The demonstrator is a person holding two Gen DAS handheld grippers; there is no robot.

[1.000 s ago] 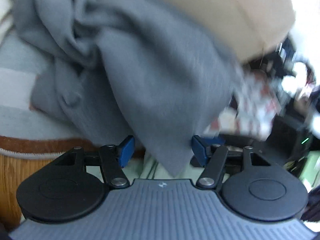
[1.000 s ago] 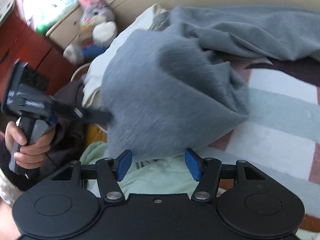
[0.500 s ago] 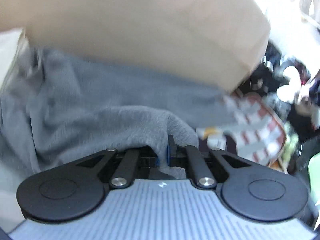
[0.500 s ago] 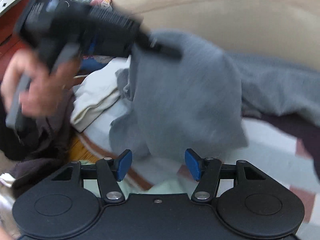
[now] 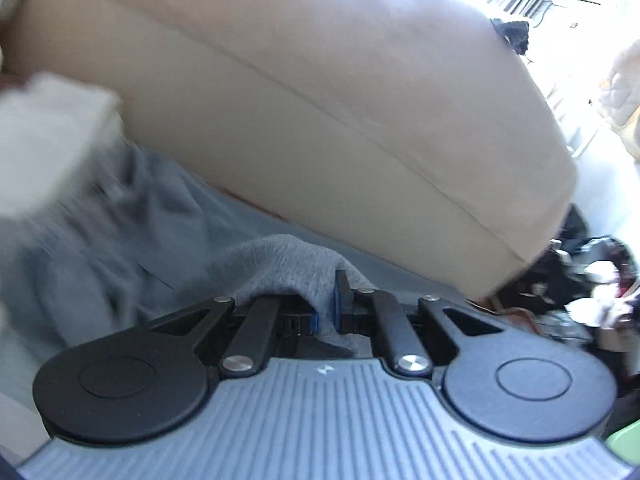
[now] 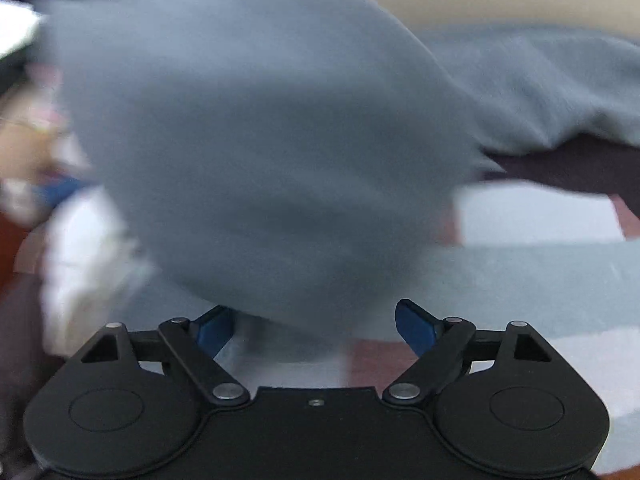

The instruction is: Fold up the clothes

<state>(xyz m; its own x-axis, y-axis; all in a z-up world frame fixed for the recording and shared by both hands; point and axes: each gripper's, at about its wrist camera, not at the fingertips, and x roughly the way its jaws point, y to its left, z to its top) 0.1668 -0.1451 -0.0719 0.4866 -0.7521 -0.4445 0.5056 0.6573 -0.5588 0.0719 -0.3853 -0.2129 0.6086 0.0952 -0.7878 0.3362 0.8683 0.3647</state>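
Observation:
A grey fleece garment point(image 5: 120, 240) fills the lower left of the left wrist view, blurred by motion. My left gripper point(image 5: 326, 312) is shut on a fold of this grey garment, and the cloth bulges up over the blue pads. In the right wrist view the same grey garment point(image 6: 260, 140) hangs as a large blurred mass right in front of the camera. My right gripper point(image 6: 314, 326) sits below its lower edge with jaws opening wide; the blue fingertips point(image 6: 414, 326) stand apart and do not press on the cloth.
A broad beige cushion or headboard point(image 5: 340, 100) rises behind the garment. Under the cloth lies a striped blanket point(image 6: 540, 260) in pale blue, white and brown. A white cloth point(image 5: 44, 136) shows at the left. Dark clutter point(image 5: 580, 288) sits at the far right.
My left gripper closed on a fold of the grey garment and lifted it toward the beige cushion. My right gripper swung in under the hanging cloth and its jaws spread wider.

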